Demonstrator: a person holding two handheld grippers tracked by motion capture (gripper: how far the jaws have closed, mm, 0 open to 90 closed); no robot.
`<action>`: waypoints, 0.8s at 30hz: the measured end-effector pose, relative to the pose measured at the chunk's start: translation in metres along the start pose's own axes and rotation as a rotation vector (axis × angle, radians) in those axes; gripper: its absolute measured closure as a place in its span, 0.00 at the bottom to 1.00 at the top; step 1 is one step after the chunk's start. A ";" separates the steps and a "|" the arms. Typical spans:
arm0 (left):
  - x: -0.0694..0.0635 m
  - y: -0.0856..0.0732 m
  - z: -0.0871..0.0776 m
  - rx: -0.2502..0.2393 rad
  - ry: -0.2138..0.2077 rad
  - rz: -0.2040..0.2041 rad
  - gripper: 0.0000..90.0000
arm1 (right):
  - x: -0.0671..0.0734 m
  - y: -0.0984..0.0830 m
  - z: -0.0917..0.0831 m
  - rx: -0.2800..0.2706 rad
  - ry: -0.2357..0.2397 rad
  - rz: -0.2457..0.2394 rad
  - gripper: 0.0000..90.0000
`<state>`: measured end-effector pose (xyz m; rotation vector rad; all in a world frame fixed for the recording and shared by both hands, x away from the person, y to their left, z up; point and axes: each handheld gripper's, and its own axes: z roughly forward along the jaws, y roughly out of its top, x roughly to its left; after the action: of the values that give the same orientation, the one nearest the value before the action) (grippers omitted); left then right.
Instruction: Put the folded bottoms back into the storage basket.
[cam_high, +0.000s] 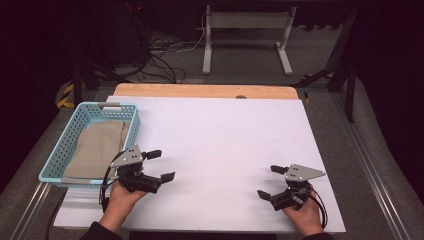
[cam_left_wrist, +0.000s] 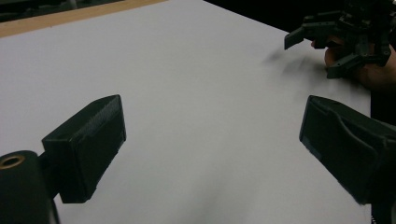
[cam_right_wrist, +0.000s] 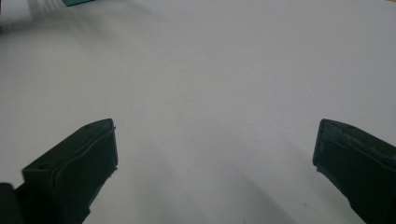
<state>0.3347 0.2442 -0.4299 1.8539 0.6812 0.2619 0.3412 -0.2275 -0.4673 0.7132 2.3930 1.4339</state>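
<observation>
The cloth (cam_high: 97, 147) lies folded flat in the basket (cam_high: 131, 111) at nine o'clock on the sheet (cam_high: 225, 140), apparently stowed. Your left gripper (cam_high: 161, 165) sits just beside the basket at its four o'clock, jaws spread, gripping nothing. Your right gripper (cam_high: 268, 181) rests low at five o'clock, jaws likewise apart and empty, aimed toward the left one.

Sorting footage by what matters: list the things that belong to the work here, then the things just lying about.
In the job: light blue plastic lattice basket; folded tan cloth inside it; open left hand-held gripper.
Lying about: white metal frame on the floor; black cables; bare wooden board edge.
</observation>
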 end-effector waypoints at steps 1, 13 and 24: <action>0.000 0.000 0.000 0.000 0.000 0.000 0.08 | 0.000 0.000 0.000 -0.001 0.000 0.000 0.01; 0.001 -0.026 0.015 -0.003 -0.022 -0.004 0.07 | 0.000 0.000 0.000 0.000 0.003 -0.003 0.01; -0.001 -0.039 0.023 -0.003 -0.022 0.007 0.03 | 0.001 0.000 0.000 -0.004 0.008 -0.010 0.01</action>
<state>0.3319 0.2357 -0.4745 1.8537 0.6591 0.2470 0.3404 -0.2268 -0.4672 0.6953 2.3961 1.4398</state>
